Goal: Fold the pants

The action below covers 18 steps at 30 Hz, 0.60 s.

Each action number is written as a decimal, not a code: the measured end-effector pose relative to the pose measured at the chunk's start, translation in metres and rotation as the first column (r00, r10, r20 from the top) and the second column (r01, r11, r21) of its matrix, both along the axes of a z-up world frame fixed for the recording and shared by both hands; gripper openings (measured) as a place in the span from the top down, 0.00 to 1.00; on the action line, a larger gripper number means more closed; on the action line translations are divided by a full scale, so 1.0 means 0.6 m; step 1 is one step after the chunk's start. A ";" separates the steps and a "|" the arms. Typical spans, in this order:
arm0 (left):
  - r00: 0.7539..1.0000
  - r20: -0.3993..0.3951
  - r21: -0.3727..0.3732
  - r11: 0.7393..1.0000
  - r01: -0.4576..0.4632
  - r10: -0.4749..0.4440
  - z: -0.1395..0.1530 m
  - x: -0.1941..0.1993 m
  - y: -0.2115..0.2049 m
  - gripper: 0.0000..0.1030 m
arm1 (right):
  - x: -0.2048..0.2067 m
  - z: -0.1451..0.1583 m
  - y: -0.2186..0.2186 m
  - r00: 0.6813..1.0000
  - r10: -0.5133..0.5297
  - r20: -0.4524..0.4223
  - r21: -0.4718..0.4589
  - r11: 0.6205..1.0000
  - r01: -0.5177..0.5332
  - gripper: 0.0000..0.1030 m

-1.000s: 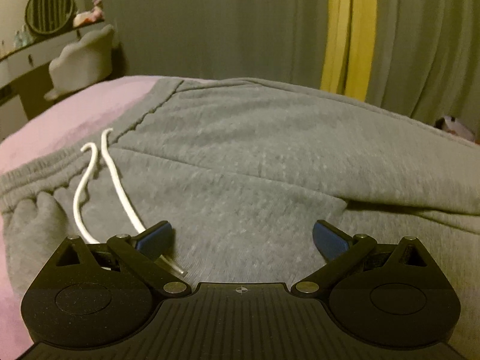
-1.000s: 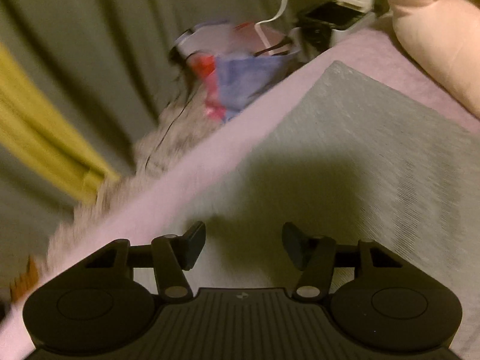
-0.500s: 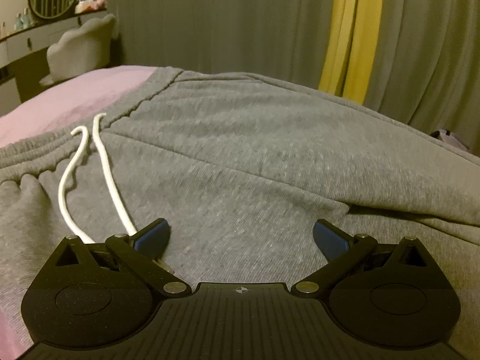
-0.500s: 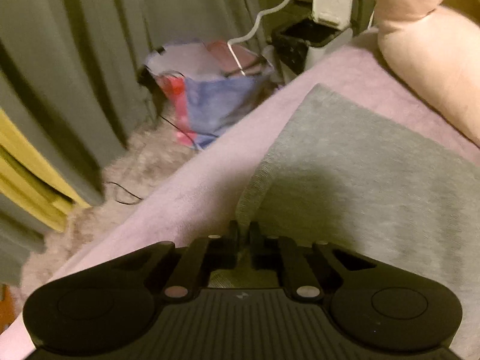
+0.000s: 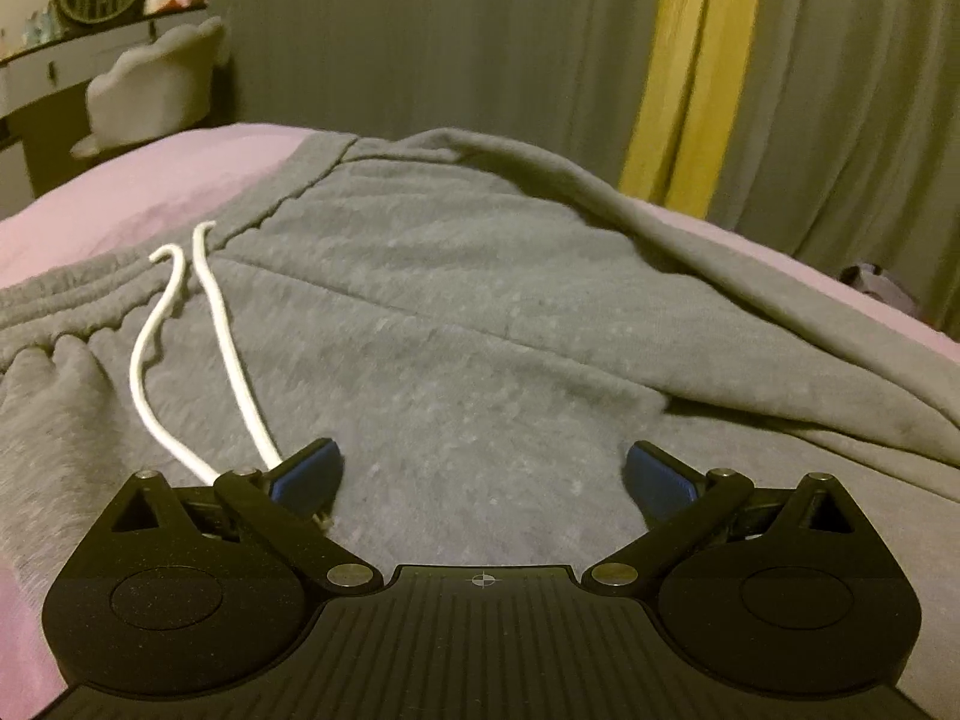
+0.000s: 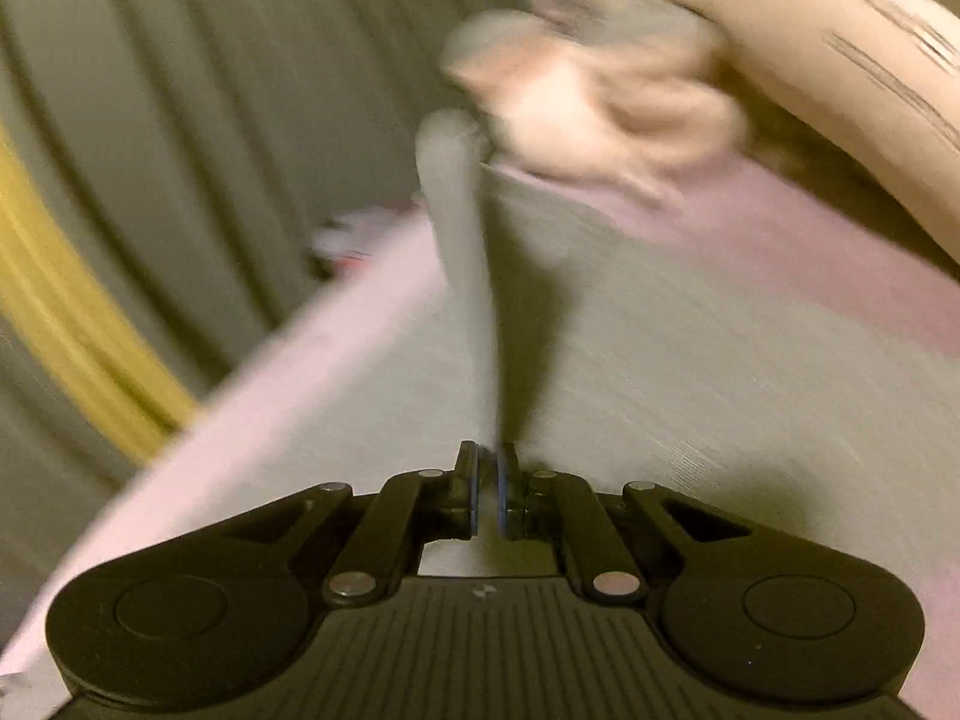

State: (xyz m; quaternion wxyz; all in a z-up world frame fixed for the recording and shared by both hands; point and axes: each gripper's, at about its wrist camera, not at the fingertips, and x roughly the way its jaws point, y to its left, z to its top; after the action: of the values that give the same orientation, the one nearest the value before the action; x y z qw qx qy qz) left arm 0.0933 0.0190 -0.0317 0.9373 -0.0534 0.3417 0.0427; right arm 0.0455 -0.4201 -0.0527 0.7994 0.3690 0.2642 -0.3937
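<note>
Left wrist view: left gripper (image 5: 480, 477) angled down over gray pants (image 5: 456, 324) spread on pink bed cover (image 5: 138, 192).
Left fingers: blue pads (image 5: 306, 471) spread wide, nothing between them.
Drawstring: white cord (image 5: 228, 336) running down to the left pad.
Right wrist view: heavily blurred; right gripper (image 6: 487, 495) tilted downward.
Right fingers: nearly together, opening slightly, pinching a pants fold (image 6: 465, 276) raised off the bed.
Background: pale pillow (image 6: 840, 60) beyond the pants.

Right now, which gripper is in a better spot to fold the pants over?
Right. The right gripper already pinches the gray sweatpants at a leg edge, lifting a fold. The left gripper is open above the waist beside the white drawstring, holding nothing.
</note>
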 end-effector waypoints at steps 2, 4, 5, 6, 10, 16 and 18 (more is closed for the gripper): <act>0.999 0.033 0.013 1.000 0.021 -0.021 0.012 -0.010 -0.004 0.00 | -0.027 -0.015 -0.026 0.992 -0.051 0.117 0.147 0.989 0.034 0.87; 0.998 0.063 -0.001 1.000 0.030 -0.030 0.029 -0.015 -0.003 0.00 | -0.040 -0.027 -0.048 0.959 -0.074 0.272 0.222 0.975 0.013 0.52; 0.997 0.075 -0.027 0.999 0.031 -0.028 0.042 -0.013 0.000 0.00 | -0.040 -0.034 -0.057 0.951 -0.074 0.300 0.222 0.975 0.006 0.30; 0.997 0.080 -0.066 0.998 0.025 -0.020 0.054 -0.008 0.006 0.00 | -0.039 -0.042 -0.064 0.945 -0.076 0.319 0.215 0.977 0.006 0.30; 0.998 0.062 -0.220 0.975 0.042 -0.029 0.104 0.066 0.033 0.00 | -0.020 -0.056 -0.086 0.901 -0.069 0.428 0.230 0.973 -0.034 0.43; 0.999 0.007 -0.309 0.951 0.034 -0.034 0.142 0.256 0.051 0.12 | 0.009 -0.081 -0.098 0.916 -0.025 0.400 0.242 0.967 -0.079 0.94; 0.999 -0.043 -0.329 0.944 0.013 -0.028 0.130 0.312 0.054 0.25 | -0.004 -0.085 -0.097 0.898 -0.053 0.437 0.271 0.960 -0.075 0.94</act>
State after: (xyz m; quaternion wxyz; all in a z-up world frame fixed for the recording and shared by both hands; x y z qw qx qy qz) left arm 0.2807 0.0513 0.0461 0.9075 -0.2040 0.3664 -0.0233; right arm 0.0433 -0.4781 -0.1035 0.7800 0.5564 0.1321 -0.2540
